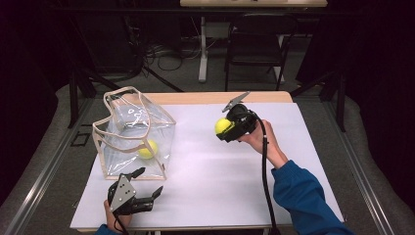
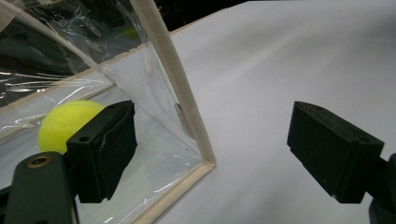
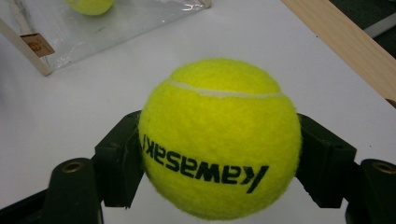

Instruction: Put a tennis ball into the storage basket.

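Observation:
My right gripper (image 1: 226,128) is shut on a yellow tennis ball (image 3: 219,137), held above the white table top near its middle; both pads press the ball's sides. A clear plastic bag with beige trim (image 1: 132,134) stands at the table's left, and a second tennis ball (image 1: 148,149) lies inside it. That inner ball (image 2: 65,122) sits behind the bag's clear wall in the left gripper view. My left gripper (image 1: 148,182) is open near the table's front left, just in front of the bag's near corner (image 2: 205,161), with nothing between its fingers.
The white table top (image 1: 220,166) has a wooden strip along its far edge (image 1: 215,98). A dark folding chair (image 1: 257,44) and a table leg (image 1: 202,49) stand on the floor beyond. Cables lie on the floor at the back left.

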Demonstrator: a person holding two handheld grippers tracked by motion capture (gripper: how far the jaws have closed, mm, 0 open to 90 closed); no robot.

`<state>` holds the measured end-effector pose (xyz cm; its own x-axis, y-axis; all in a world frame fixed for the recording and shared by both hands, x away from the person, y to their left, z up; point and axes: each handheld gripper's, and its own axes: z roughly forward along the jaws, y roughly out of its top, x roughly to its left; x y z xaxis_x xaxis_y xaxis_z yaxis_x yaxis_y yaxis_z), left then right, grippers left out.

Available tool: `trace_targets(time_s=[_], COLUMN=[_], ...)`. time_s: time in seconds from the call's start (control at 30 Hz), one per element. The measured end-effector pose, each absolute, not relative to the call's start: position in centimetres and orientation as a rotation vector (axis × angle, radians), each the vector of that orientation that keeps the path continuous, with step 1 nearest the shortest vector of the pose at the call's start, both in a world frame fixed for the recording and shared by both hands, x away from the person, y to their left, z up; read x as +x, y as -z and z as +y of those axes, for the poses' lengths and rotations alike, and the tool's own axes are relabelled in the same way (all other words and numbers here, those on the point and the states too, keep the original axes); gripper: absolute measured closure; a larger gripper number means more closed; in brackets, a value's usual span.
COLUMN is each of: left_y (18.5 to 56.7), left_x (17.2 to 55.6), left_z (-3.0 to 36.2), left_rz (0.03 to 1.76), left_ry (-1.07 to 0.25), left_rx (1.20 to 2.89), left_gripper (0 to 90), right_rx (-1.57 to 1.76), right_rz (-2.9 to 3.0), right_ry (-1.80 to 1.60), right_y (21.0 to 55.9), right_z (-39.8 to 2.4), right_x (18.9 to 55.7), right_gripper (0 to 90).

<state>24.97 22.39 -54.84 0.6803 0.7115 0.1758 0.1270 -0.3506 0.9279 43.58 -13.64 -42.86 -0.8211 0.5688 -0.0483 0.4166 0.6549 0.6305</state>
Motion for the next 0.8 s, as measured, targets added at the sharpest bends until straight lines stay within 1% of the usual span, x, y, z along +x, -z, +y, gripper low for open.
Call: trace_targets(time_s=[0.8], left_y=[54.8], left_x=[24.9], left_z=[22.3], left_rz=[0.658], left_ry=[-0.706], left_rx=[1.859], left_gripper=[15.8], right_rx=[0.768], right_rz=[2.605], right_ry=[-0.98], right_y=[41.5], right_z=[-12.8], right_x=[43.7], right_gripper=[26.1])
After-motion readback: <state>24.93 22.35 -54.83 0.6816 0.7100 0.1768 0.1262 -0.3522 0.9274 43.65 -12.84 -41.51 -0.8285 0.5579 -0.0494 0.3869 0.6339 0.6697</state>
